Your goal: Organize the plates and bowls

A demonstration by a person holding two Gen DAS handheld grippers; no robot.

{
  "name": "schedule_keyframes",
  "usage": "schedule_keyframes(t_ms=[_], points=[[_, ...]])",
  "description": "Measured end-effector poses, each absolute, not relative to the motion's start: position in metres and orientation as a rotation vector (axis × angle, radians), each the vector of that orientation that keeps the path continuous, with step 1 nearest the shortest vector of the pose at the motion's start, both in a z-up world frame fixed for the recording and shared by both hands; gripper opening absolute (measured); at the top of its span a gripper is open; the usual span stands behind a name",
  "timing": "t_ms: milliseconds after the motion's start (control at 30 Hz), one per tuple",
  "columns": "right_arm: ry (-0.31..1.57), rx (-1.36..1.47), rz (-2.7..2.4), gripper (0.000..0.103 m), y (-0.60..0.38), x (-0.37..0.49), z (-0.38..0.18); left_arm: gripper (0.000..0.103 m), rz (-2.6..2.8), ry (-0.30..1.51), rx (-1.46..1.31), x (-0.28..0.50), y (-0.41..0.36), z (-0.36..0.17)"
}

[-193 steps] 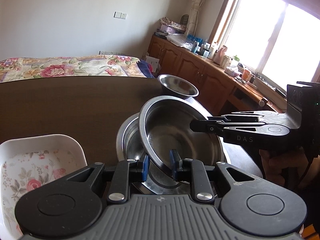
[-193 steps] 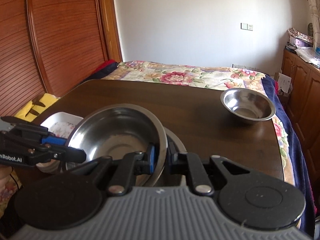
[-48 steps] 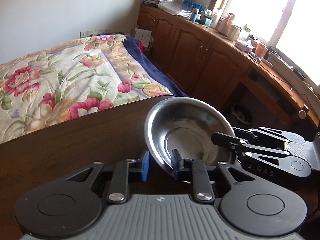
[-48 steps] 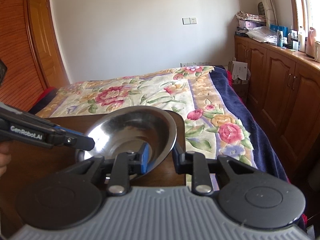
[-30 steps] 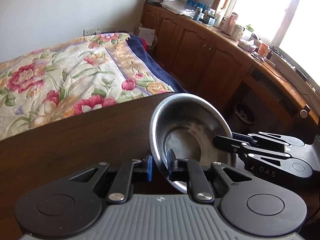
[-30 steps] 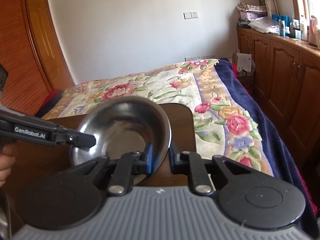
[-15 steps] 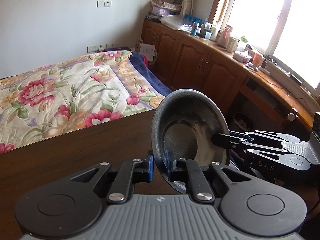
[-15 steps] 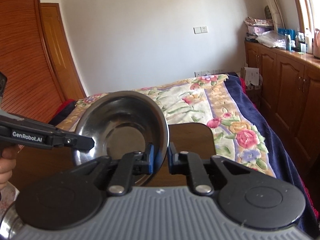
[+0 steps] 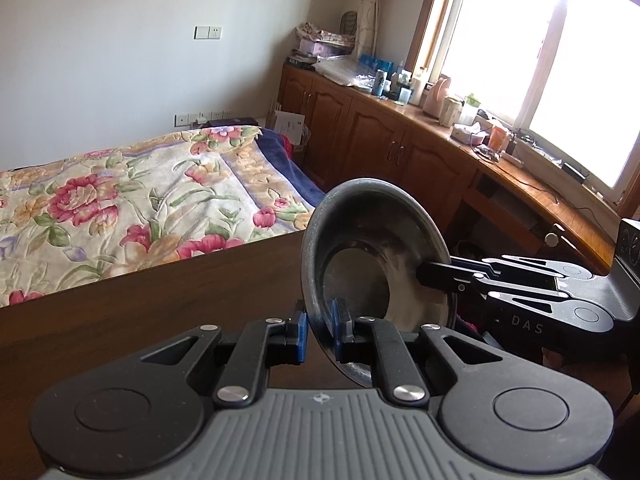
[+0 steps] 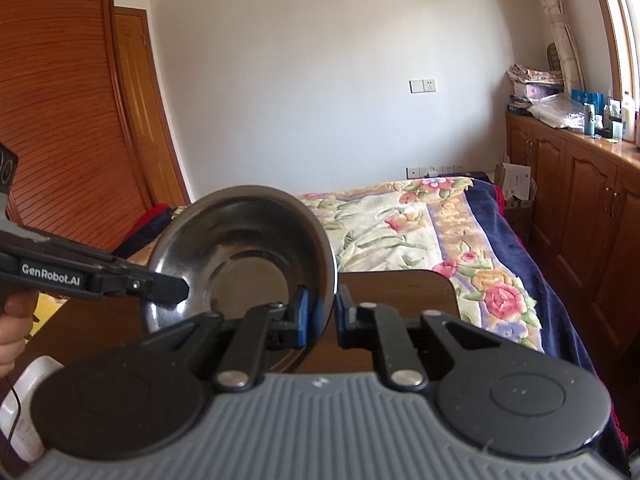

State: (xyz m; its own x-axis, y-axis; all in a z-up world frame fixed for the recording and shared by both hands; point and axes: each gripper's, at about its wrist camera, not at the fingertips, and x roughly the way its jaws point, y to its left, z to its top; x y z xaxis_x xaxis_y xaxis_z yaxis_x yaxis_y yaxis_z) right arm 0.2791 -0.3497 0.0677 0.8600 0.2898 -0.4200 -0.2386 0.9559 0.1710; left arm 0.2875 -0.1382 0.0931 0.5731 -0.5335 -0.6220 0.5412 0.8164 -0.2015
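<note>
A small steel bowl [image 9: 360, 276] hangs tilted in the air above the far corner of the dark wooden table [image 9: 140, 312]. My left gripper [image 9: 320, 330] is shut on the bowl's near rim. My right gripper [image 9: 426, 278] comes in from the right and is shut on the opposite rim. In the right wrist view the same bowl [image 10: 240, 256] faces the camera, with the right gripper [image 10: 320, 314] clamped on its edge. The left gripper [image 10: 178, 290] pinches it from the left.
A white dish [image 10: 24, 384] shows at the lower left table edge, below a hand [image 10: 12, 320]. Beyond the table lies a bed with a floral cover [image 9: 120, 200]. Wooden cabinets [image 9: 380, 148] with clutter on top run along the right wall under the window.
Both grippers closed on the small bowl's rim, then lifted it off the table corner. Over the last second it has risen and tipped more upright.
</note>
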Motion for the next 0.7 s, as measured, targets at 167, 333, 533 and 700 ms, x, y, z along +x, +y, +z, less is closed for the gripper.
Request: schedule_keyframes(t_ms=[167, 333, 533, 700], points=[[0.456, 0.092, 0.288, 0.015, -0.341, 0.269, 0.070, 0.013, -0.629, 0.713, 0.006, 0.272, -0.127, 0.095], [0.452, 0.069, 0.295, 0.015, -0.336, 0.260, 0.073, 0.013, -0.633, 0.698, 0.008, 0.256, -0.118, 0.096], [0.441, 0.052, 0.307, 0.015, -0.329, 0.249, 0.076, 0.014, -0.632, 0.681, 0.013, 0.240, -0.108, 0.097], [0.443, 0.033, 0.309, 0.015, -0.323, 0.242, 0.073, 0.014, -0.630, 0.676, -0.004, 0.231, -0.098, 0.090]])
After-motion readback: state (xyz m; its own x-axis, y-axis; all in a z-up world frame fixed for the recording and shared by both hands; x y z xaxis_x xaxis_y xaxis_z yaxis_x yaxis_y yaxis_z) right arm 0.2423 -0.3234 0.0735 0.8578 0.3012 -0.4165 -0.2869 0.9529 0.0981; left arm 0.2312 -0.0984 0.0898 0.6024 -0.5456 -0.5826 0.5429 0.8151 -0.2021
